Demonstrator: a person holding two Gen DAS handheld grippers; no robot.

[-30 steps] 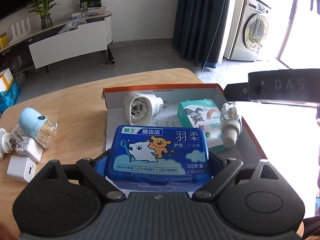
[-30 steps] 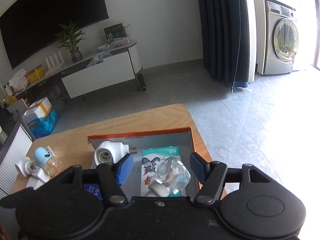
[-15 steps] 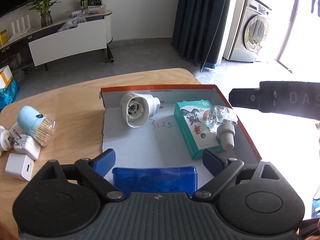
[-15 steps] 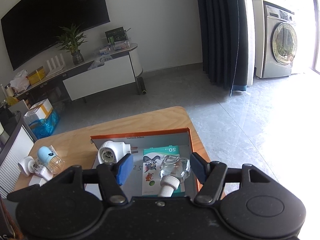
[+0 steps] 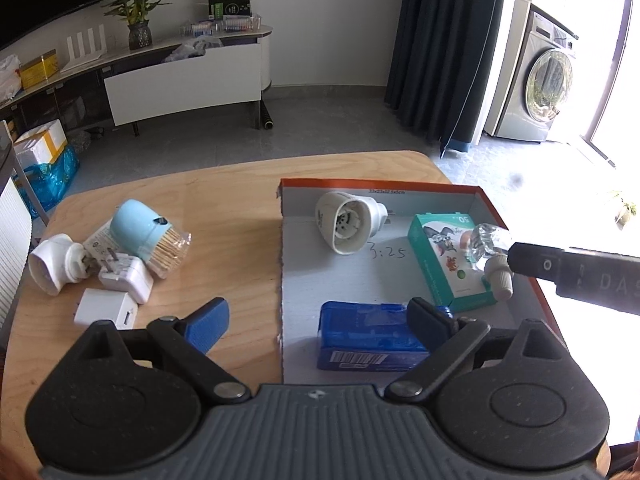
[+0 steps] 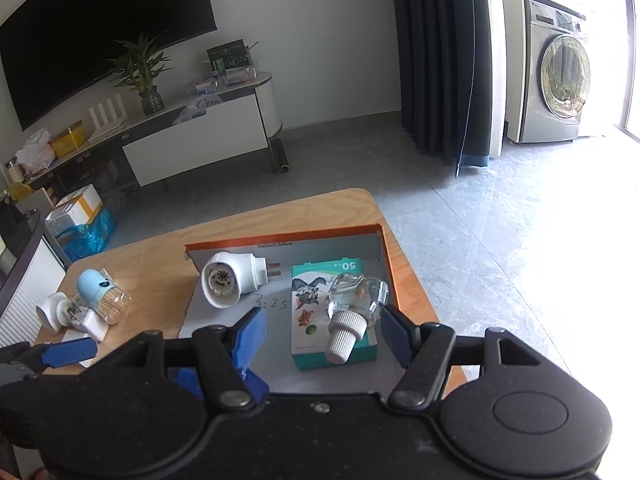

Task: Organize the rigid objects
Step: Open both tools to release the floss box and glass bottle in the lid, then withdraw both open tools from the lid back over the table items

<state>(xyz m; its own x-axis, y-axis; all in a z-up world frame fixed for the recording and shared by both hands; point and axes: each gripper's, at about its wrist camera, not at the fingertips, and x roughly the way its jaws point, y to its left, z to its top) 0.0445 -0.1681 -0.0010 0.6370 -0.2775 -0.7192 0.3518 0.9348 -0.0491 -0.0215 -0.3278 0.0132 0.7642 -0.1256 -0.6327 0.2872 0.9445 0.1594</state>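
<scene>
The blue floss-pick box is lying flat in the near part of the orange-rimmed tray, low and right of centre in the left wrist frame, and the left gripper is hanging over it with its jaws spread wide: the right finger is overlapping the box's right end in the picture while the left one is sitting over bare wooden table, so nothing is being gripped. To the upper right, the green cartoon carton is lying in the tray with the clear refill bottle resting across it, white cap toward the camera. In the right wrist frame the right gripper is sitting in the lower middle, jaws parted well wider than the bottle and apart from it, holding nothing. A white plug-in vaporizer is lying near the tray's far wall. At the frame's left, on the table, a blue toothpick jar, another white vaporizer and two white chargers are clustering together.
</scene>
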